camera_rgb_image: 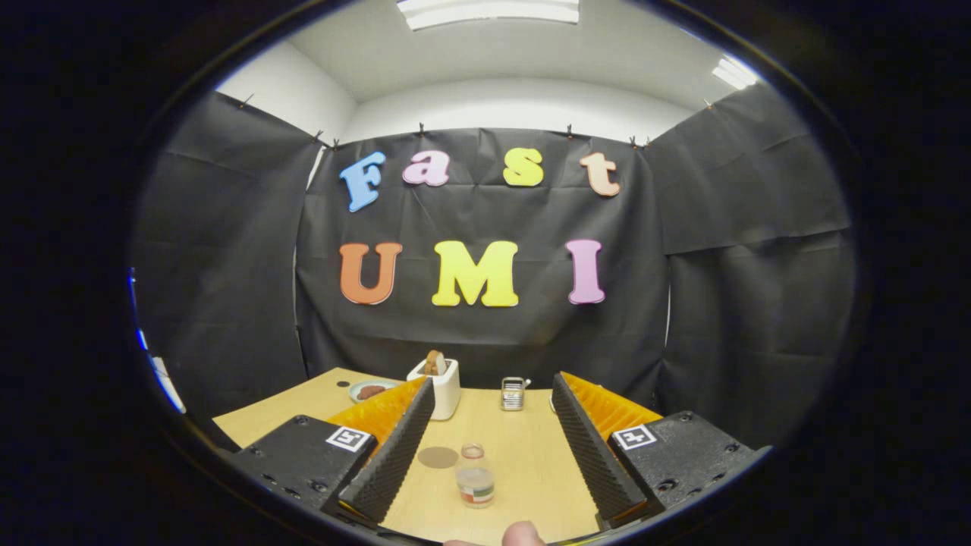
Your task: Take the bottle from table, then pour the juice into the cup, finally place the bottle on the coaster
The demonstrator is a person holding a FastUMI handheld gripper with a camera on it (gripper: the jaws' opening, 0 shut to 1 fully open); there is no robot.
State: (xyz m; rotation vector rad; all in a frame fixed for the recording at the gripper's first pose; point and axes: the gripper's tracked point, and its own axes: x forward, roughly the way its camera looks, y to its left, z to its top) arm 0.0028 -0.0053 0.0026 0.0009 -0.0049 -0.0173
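A small clear bottle (475,476) with a coloured label band stands upright on the wooden table (523,455), between my two fingers and near their bases. The gripper (493,385) is open wide, with neither finger touching the bottle. A round brownish coaster (438,457) lies flat on the table just left of the bottle, close to the left finger. A glass cup (513,393) with a handle stands farther back, beyond the fingertips.
A white toaster (441,385) with a slice of bread in it stands at the back, beside the left fingertip. Left of it is a plate (369,391) with something brown on it. A fingertip of a person's hand (523,534) shows at the near edge.
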